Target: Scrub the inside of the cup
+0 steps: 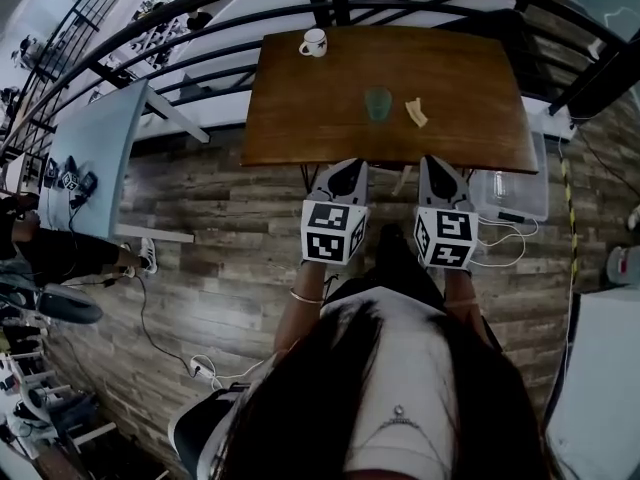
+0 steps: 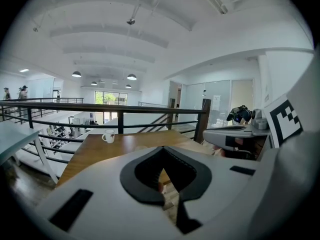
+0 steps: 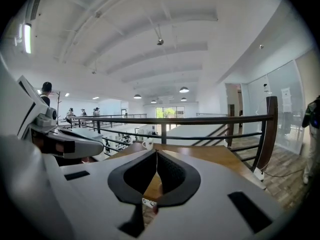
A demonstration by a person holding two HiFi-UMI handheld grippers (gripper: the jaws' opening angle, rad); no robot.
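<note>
Counter (image 1: pixel 300 118): green cup (image 1: pixel 378 103) at middle, yellow scrap (image 1: pixel 416 114) just beside it, white mug (image 1: pixel 314 43) near far edge. Left claw (image 1: pixel 348 170) and right claw (image 1: pixel 438 166) over near edge, both fully closed, holding nothing.

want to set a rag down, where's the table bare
The table is bare on its left half, from the white mug at the far corner to the near edge, and at its right end past the yellow piece. Crowded only mid-table, where the green cup stands beside that piece.
</note>
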